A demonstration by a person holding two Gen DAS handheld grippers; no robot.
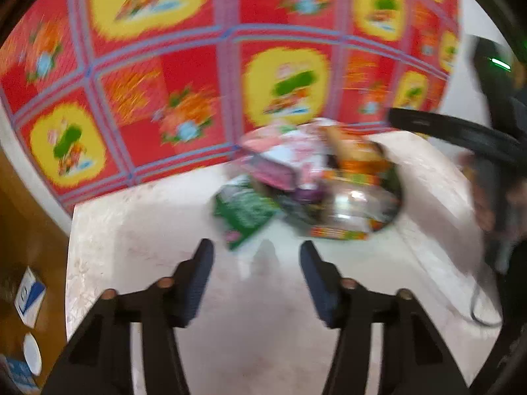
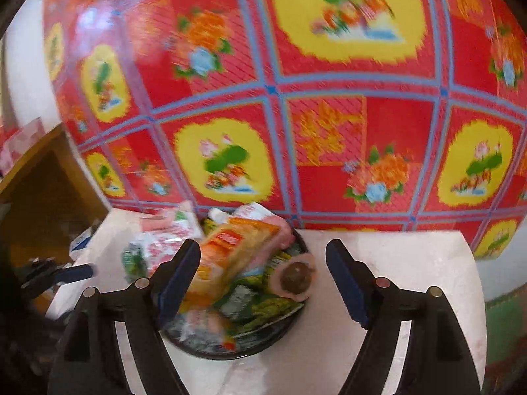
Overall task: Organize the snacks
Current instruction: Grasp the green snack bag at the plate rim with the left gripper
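Observation:
A dark round tray (image 2: 280, 335) piled with snack packets sits on a white marble table (image 2: 411, 263); it also shows in the left wrist view (image 1: 393, 210). On top lie an orange packet (image 2: 230, 256), pink packets (image 2: 280, 230) and a round brown snack in clear wrap (image 2: 296, 279). A green packet (image 1: 245, 210) lies on the table beside the tray. My left gripper (image 1: 257, 256) is open and empty, short of the green packet. My right gripper (image 2: 263, 256) is open and empty, hovering over the tray. Both views are blurred.
A red, yellow and blue patterned cloth (image 1: 197, 65) hangs behind the table. The right gripper's arm (image 1: 461, 131) shows at the right of the left wrist view. A brown floor with papers (image 1: 29, 296) lies left of the table. A wooden shelf (image 2: 39, 181) stands at left.

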